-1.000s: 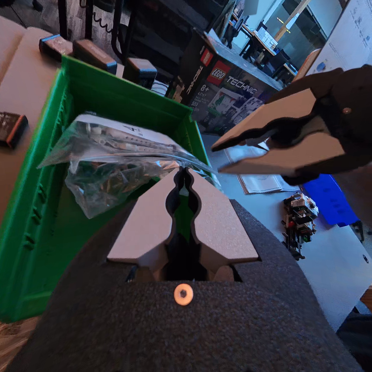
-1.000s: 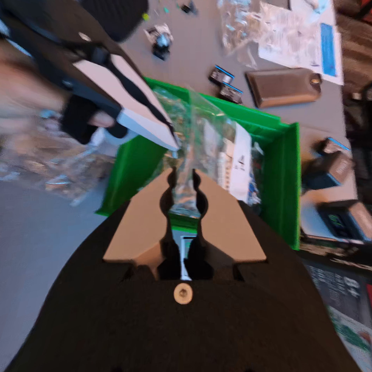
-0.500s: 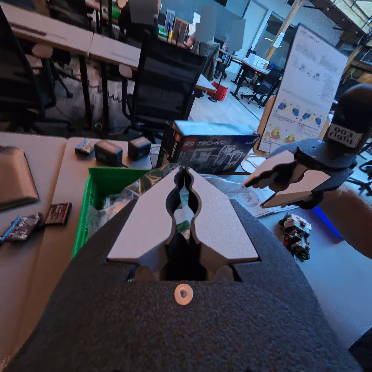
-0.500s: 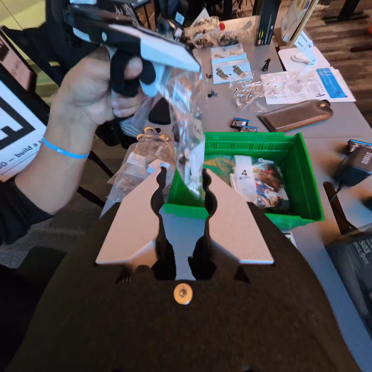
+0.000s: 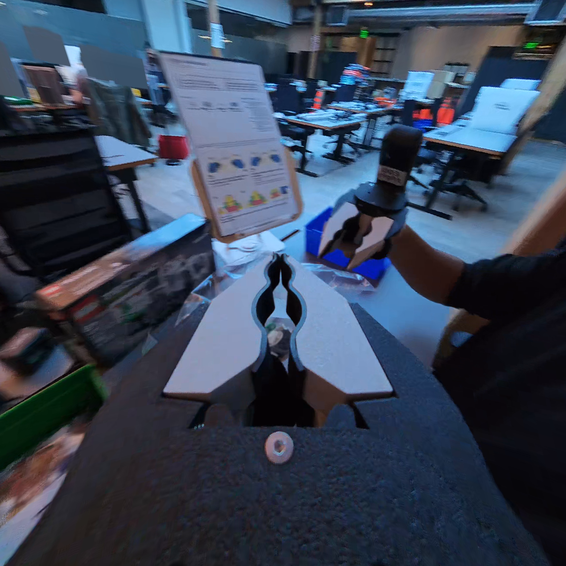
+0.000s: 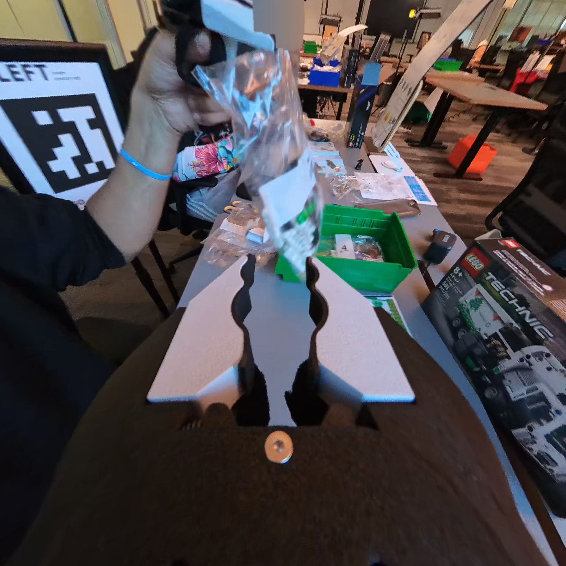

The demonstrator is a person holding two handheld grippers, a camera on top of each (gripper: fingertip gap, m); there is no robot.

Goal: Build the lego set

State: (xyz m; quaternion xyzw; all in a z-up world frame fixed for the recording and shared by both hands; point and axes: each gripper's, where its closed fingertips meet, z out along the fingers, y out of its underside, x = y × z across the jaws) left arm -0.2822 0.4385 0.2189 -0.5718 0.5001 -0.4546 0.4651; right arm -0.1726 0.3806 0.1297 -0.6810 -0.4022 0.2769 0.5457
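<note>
My left gripper (image 5: 280,260) is shut on the top of a clear plastic bag of lego parts (image 6: 275,147) and holds it high above the table; the bag hangs down in the right wrist view with a white label and green and black pieces at its bottom. The left gripper shows at the top of that view (image 6: 242,27). My right gripper (image 6: 278,266) is open and empty, just below the hanging bag; it shows farther off in the left wrist view (image 5: 340,260). A green bin (image 6: 395,232) holds another bag of parts (image 6: 358,245).
The lego set box (image 6: 505,321) lies at the right on the grey table (image 6: 275,352). An upright instruction board (image 5: 229,144), a blue bin (image 5: 315,239), loose plastic bags (image 6: 235,235), papers (image 6: 389,186) and a brown case (image 6: 389,208) lie around. There is about 15 centimetres between the tips of the two grippers.
My left gripper has lifted the bag out of the green bin and raised it high. My right gripper has opened wider and pulled back to below the bag.
</note>
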